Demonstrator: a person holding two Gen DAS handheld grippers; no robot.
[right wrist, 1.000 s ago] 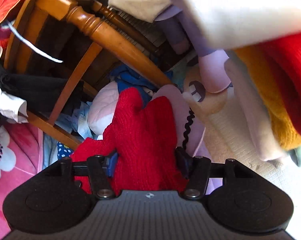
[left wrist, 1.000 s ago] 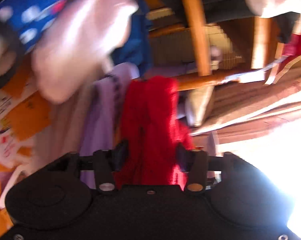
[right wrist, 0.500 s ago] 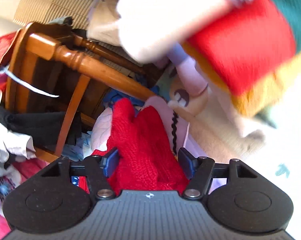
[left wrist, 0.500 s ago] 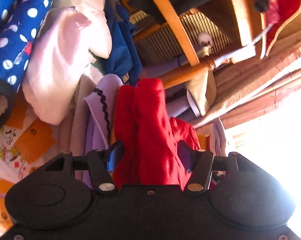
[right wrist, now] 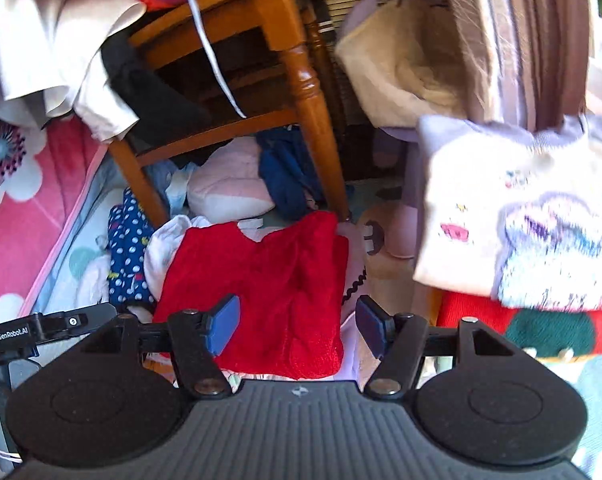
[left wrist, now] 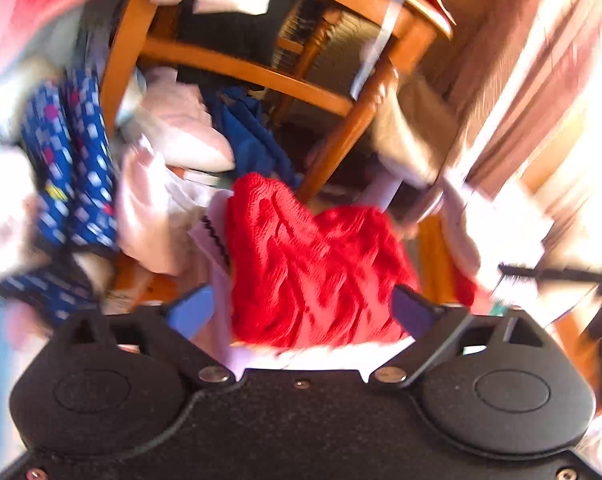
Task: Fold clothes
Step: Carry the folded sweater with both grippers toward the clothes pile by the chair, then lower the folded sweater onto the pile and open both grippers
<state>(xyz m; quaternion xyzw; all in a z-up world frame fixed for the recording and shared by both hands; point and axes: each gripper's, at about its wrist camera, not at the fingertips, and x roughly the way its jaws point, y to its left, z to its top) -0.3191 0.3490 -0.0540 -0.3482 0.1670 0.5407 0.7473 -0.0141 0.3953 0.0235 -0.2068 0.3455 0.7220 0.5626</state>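
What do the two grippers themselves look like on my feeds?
Left gripper: smooth black body, two round housings, silver pivot screws, black linkage arms, blue pads. Right gripper: same build, but a ribbed grey-black centre plate with a small logo. The other unit's black mount reads GenRobot.AI.

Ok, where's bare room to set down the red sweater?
The pink floral mat, left of the wooden chair, lies bare. Under the chair and around the red sweater, clothes are heaped; stacked knits fill the right.

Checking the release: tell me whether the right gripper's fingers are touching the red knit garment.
Apart. The right wrist view shows the right gripper open, with a visible gap between each blue pad and the red knit garment, which lies below.
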